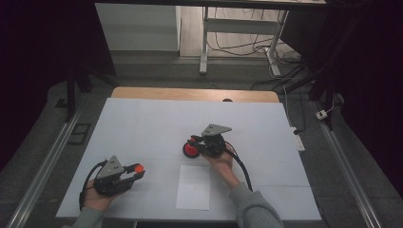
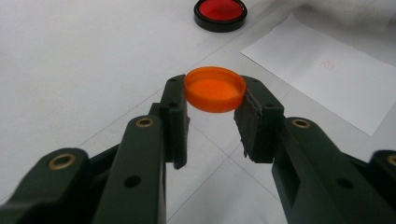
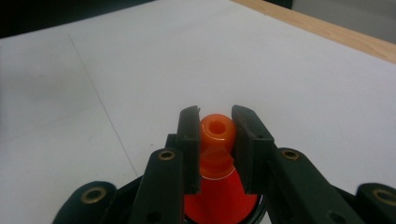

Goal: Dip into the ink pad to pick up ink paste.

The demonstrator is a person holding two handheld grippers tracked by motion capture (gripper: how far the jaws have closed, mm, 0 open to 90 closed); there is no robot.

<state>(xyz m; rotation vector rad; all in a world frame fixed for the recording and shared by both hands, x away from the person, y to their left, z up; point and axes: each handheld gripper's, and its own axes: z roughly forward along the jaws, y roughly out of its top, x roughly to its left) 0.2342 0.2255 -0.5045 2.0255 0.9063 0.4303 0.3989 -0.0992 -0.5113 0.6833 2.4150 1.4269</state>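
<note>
An orange cap [image 2: 215, 88], shallow and round with its hollow side up, is clamped by its rim between the pads of the left tongs [image 2: 212, 119], held just above the desk [image 1: 142, 123] near its front left corner; in the high view the cap [image 1: 138, 167] shows at the tip of the left tongs [image 1: 134, 174]. The right tongs [image 3: 216, 140] are clenched on the orange neck [image 3: 216, 130] of a red cone-shaped piece [image 3: 219, 198] whose top has a round opening; the cone widens downward into a black-rimmed base. In the high view this red piece [image 1: 191, 149] stands on the desk just left of the right tongs [image 1: 198, 143], near the middle of the surface and well apart from the cap. From the left gripper view it appears farther off as a red disc in a black ring [image 2: 220, 13]. A white sheet of paper [image 1: 193, 187] lies flat on the desk between the two hands, toward the front edge. The desk is covered in white sheets with faint seams, and a strip of bare wood [image 1: 195, 94] shows along its far edge. Beyond it, the dim room holds a grey floor, a white table frame [image 1: 204, 42] with loose cables [image 1: 237, 45], and metal rails [image 1: 43, 166] flanking the desk.
</note>
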